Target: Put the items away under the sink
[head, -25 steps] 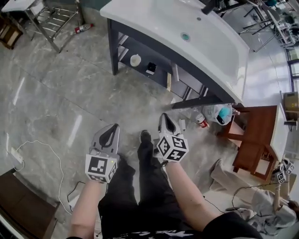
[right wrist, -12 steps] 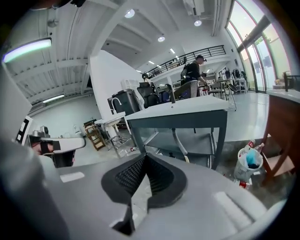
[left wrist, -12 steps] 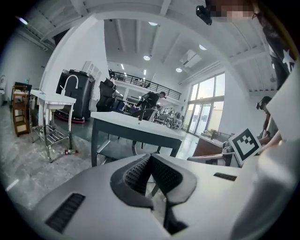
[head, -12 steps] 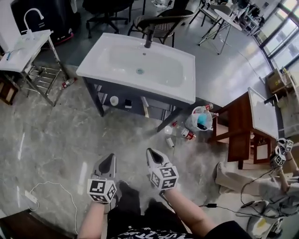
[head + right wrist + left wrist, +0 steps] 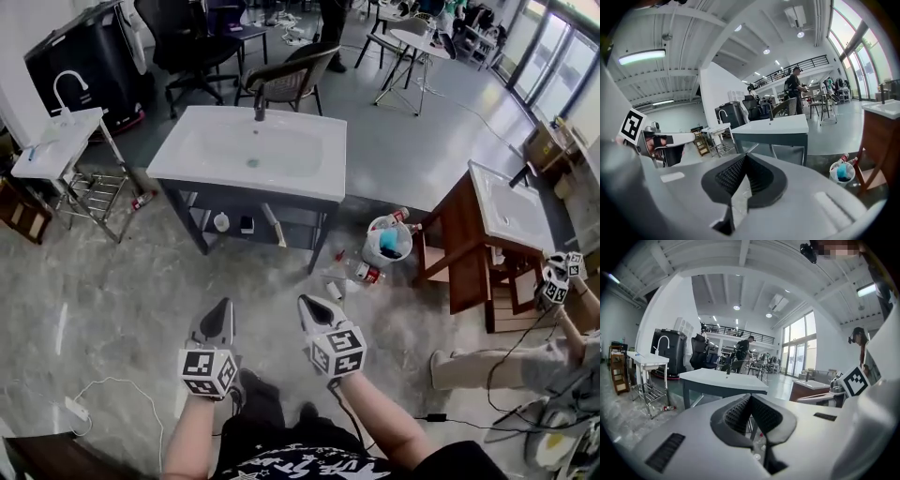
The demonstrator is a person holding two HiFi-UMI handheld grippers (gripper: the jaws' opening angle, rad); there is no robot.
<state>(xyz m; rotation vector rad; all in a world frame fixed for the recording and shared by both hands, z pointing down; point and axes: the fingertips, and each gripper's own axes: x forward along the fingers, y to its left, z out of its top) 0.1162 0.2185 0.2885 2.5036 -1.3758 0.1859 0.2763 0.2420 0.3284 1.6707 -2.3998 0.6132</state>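
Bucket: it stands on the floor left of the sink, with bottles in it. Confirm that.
The side is wrong. The bucket stands on the floor right of the sink, not left, as the head view shows. Bottles are in it.

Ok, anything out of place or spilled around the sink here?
Yes: a red-capped bottle and smaller items lie loose on the floor by the right front leg of the sink, next to a white bag holding bottles. Another bottle lies on the floor by the small sink stand at left.
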